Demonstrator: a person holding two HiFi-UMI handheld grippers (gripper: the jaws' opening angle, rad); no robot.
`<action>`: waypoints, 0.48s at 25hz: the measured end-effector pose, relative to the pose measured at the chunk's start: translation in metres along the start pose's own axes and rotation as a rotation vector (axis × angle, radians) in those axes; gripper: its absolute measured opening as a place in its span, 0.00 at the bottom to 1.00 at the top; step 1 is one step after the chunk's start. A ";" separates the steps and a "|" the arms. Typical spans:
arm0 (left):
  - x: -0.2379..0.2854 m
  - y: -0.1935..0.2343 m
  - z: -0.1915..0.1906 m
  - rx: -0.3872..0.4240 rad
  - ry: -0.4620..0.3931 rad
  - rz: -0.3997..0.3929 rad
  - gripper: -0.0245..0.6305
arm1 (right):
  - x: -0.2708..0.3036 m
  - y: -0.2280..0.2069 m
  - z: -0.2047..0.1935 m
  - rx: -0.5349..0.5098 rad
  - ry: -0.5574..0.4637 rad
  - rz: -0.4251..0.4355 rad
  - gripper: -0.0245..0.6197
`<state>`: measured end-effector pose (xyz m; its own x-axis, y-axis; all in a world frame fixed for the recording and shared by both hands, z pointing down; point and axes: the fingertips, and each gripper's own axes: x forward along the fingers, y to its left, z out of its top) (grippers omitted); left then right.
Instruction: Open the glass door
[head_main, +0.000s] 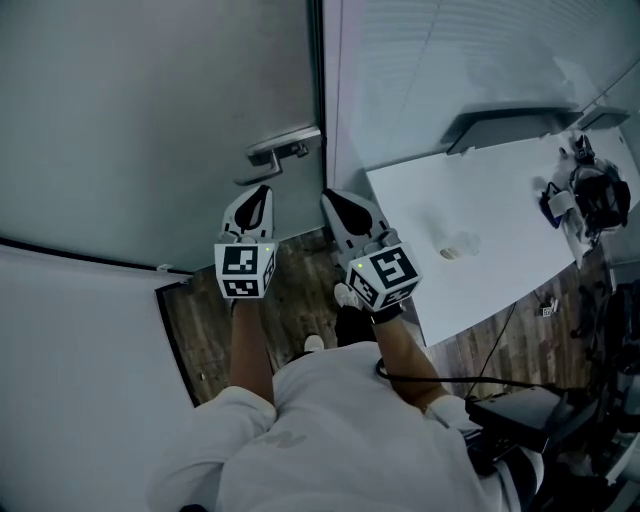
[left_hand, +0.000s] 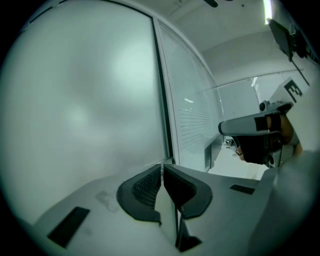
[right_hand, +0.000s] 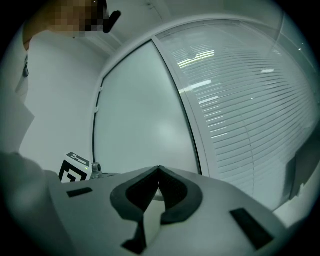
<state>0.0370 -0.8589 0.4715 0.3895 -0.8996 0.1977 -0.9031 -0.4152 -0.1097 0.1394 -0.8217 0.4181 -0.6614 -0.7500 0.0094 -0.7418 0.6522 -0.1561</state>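
The frosted glass door (head_main: 150, 110) stands closed, with a metal lever handle (head_main: 283, 147) near its right edge. My left gripper (head_main: 262, 192) is shut and empty, its tips just below the handle and apart from it. To its right, my right gripper (head_main: 329, 198) is also shut and empty, pointing at the door frame (head_main: 322, 90). In the left gripper view the closed jaws (left_hand: 162, 166) face the frosted pane (left_hand: 80, 100), and the right gripper (left_hand: 255, 126) shows at the side. From the right gripper view, the shut jaws (right_hand: 159, 168) face the door (right_hand: 145, 120); the handle is hidden.
A glass partition with blinds (right_hand: 240, 95) runs right of the door. A white table (head_main: 480, 200) stands at the right, with a small object (head_main: 455, 249) and a dark device (head_main: 592, 195) on it. A white wall (head_main: 70, 350) closes the left; wood floor (head_main: 205, 320) lies underfoot.
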 end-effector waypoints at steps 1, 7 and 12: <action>0.005 0.003 -0.003 0.006 0.013 0.000 0.04 | 0.002 -0.004 -0.001 0.002 0.003 -0.001 0.04; 0.035 0.019 -0.033 0.105 0.123 -0.005 0.16 | 0.016 -0.025 -0.012 0.017 0.026 -0.004 0.04; 0.055 0.031 -0.071 0.223 0.258 -0.010 0.36 | 0.026 -0.035 -0.016 0.019 0.035 -0.003 0.04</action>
<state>0.0176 -0.9115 0.5482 0.3134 -0.8432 0.4369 -0.8266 -0.4687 -0.3115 0.1465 -0.8619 0.4394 -0.6632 -0.7471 0.0447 -0.7415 0.6479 -0.1743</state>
